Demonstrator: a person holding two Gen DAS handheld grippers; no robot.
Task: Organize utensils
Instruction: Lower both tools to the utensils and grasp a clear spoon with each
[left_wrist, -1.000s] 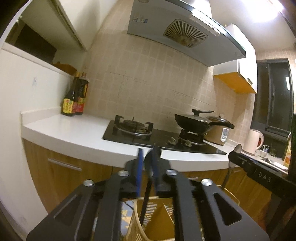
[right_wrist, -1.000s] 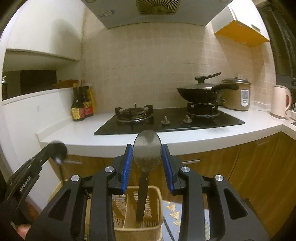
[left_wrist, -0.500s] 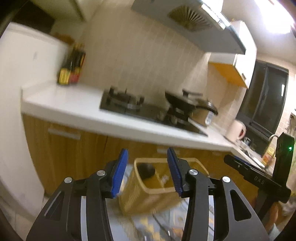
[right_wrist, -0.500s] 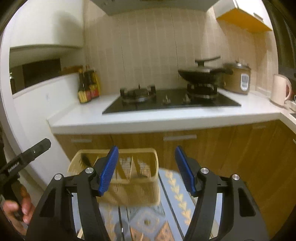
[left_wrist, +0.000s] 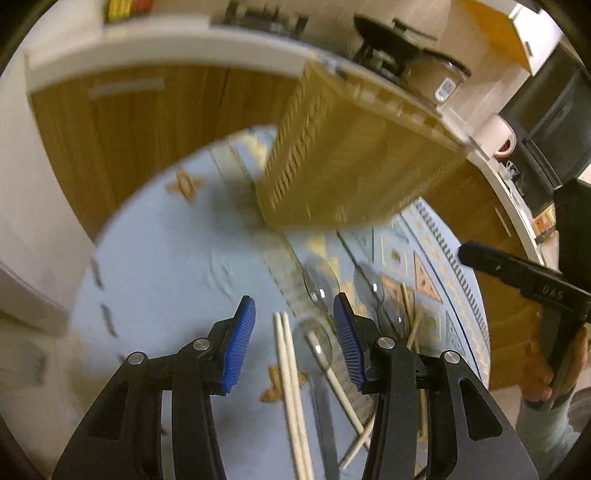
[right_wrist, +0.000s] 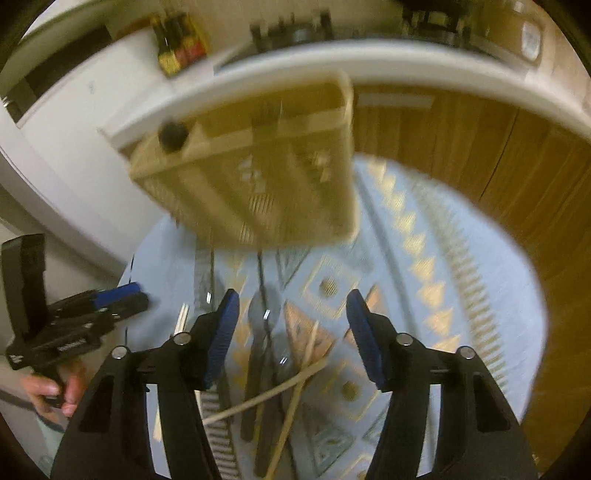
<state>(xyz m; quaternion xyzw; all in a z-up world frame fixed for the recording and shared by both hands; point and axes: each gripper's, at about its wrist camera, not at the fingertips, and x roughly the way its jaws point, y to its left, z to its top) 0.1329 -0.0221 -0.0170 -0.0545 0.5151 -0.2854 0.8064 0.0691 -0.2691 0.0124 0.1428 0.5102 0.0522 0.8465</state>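
A tan slatted utensil basket (left_wrist: 354, 162) stands on a round table with a blue patterned cloth (left_wrist: 166, 258); it also shows in the right wrist view (right_wrist: 258, 177), with a dark utensil head (right_wrist: 171, 134) sticking out of its left compartment. Loose chopsticks (left_wrist: 291, 387) and metal spoons (left_wrist: 319, 284) lie on the cloth in front of it. My left gripper (left_wrist: 293, 310) is open and empty above the chopsticks. My right gripper (right_wrist: 291, 306) is open and empty above crossed chopsticks (right_wrist: 295, 384) and dark spoons (right_wrist: 258, 332). Both views are blurred.
Behind the table run wooden cabinets (left_wrist: 122, 122) under a white counter (right_wrist: 424, 66) with a stove, a wok and sauce bottles (right_wrist: 177, 48). Each gripper shows in the other's view: the right one (left_wrist: 517, 273), the left one (right_wrist: 66, 317).
Both grippers held utensils over the basket a second ago, then opened and let them drop in. Both have since tipped down toward the loose utensils on the cloth.
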